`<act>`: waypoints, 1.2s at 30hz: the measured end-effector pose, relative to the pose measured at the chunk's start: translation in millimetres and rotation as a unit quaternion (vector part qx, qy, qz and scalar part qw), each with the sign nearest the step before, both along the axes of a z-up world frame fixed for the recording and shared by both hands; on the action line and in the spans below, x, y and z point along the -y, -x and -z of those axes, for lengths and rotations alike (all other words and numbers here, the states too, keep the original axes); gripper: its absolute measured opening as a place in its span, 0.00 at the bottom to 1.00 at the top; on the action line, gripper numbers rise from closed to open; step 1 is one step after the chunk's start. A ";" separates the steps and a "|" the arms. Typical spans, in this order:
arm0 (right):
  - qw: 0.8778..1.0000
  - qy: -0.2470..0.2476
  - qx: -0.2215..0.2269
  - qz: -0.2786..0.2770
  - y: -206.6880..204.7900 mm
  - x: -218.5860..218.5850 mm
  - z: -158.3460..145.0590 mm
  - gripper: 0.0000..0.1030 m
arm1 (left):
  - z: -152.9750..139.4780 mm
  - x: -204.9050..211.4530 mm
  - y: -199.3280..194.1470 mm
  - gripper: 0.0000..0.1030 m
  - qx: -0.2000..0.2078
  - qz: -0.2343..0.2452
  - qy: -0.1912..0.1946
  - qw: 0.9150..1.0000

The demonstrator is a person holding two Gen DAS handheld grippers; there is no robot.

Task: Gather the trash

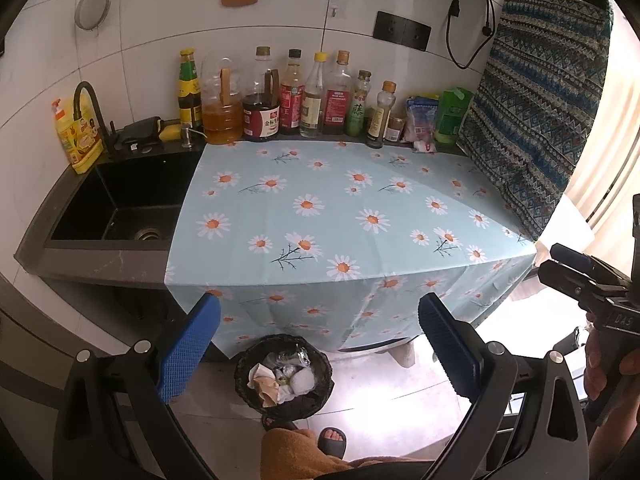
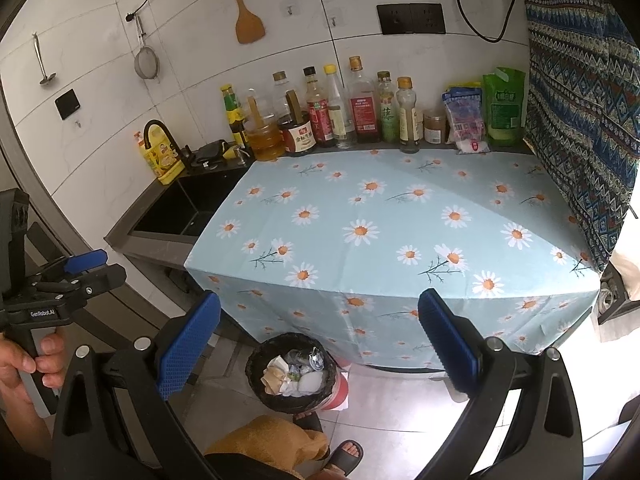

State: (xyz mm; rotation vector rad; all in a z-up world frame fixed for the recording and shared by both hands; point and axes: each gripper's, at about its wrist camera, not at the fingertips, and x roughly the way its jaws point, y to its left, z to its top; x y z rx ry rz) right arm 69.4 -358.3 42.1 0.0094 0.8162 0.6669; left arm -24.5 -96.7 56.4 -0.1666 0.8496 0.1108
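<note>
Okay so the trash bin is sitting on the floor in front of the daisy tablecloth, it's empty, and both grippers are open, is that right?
Not quite. The trash bin is not empty: the left wrist view shows crumpled paper and wrappers inside it. The rest holds: it sits on the floor in front of the daisy tablecloth, and the left gripper and right gripper are open.

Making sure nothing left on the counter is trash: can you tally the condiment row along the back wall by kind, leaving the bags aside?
Handled jugs: 2
Slim bottles: 6
Small jar: 1
Total: 9
</note>
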 end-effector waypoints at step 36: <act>1.000 0.000 -0.006 -0.002 -1.2 -5.5 2.7 0.95 | 2.9 4.3 -4.6 0.93 -0.004 0.007 -0.014 1.000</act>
